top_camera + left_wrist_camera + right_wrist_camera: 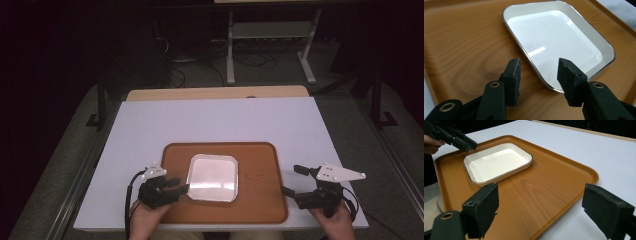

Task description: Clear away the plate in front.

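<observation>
- High view: white dish lying flat in the middle of a wooden tray on a white table; left gripper at the dish's left edge, right gripper off the tray's right edge.
- Left gripper view: jaws apart, straddling the dish rim without pressing on it.
- Right gripper view: jaws spread wide, nothing between them, over the tray's right edge; dish farther off, left gripper at its far corner.

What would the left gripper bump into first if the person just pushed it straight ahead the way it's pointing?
Most likely the near rim of the white dish on the wooden tray: the left gripper has open jaws straddling that edge, though exact height is unclear.
</observation>
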Demonstrator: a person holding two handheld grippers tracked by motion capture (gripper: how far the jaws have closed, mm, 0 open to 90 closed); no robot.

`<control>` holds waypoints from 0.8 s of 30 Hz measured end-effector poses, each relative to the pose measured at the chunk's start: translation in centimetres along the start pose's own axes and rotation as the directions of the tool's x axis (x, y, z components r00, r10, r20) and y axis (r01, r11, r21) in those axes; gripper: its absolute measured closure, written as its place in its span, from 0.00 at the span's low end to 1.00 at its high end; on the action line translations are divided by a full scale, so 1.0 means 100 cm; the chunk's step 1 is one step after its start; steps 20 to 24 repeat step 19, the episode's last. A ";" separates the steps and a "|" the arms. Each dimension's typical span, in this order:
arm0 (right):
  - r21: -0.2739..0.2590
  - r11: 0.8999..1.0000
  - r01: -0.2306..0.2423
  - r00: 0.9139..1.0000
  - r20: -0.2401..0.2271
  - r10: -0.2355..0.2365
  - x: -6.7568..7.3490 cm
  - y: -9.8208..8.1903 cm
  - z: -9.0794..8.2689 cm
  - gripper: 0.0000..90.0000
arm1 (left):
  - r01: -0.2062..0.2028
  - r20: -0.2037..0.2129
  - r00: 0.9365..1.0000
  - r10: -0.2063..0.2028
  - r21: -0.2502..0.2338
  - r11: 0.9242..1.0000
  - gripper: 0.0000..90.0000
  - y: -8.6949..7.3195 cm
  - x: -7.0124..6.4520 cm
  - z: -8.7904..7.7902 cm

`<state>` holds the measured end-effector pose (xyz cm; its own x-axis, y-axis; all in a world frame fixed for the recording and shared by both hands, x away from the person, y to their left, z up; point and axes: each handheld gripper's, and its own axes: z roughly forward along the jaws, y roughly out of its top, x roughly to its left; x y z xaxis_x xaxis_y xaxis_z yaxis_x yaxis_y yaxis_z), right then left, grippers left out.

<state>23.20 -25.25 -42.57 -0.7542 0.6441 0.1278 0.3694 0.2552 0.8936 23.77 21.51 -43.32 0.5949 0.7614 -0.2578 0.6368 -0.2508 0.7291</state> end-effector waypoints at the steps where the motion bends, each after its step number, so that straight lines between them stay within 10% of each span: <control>1: 0.002 1.000 0.000 1.000 0.001 0.000 0.000 0.000 0.000 0.15 | -0.011 -0.006 1.000 0.011 -0.005 1.000 0.58 0.000 0.001 -0.002; 24: 0.007 1.000 -0.001 1.000 0.006 0.001 -0.001 0.000 0.001 0.15 | -0.072 -0.036 0.997 0.069 -0.085 0.994 0.51 -0.001 0.022 -0.026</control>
